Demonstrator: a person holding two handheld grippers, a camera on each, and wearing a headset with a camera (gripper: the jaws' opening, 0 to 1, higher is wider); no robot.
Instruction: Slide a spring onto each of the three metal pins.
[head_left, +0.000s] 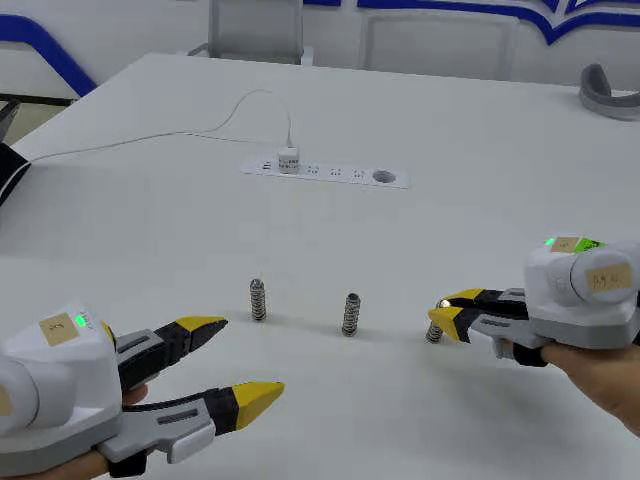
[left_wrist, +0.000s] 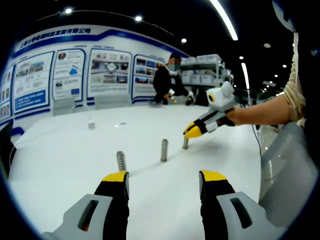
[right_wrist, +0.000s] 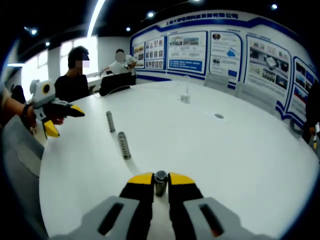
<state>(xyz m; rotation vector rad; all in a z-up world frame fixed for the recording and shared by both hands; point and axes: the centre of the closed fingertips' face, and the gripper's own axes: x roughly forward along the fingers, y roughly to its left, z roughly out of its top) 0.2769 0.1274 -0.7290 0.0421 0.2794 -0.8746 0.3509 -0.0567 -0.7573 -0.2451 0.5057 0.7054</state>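
Observation:
Three coil springs stand upright in a row on the white table: a left spring, a middle spring and a right spring. The pins inside them are hidden by the coils. My right gripper reaches in from the right, and its yellow tips are shut on the right spring, near its top. My left gripper hovers at the near left, open and holding nothing, a short way in front of the left spring. From the left gripper I see the right gripper at the farthest spring.
A white power strip with a plugged charger and a cable lies further back on the table. A grey headset rests at the far right edge. Chairs stand behind the table, and people sit beyond it.

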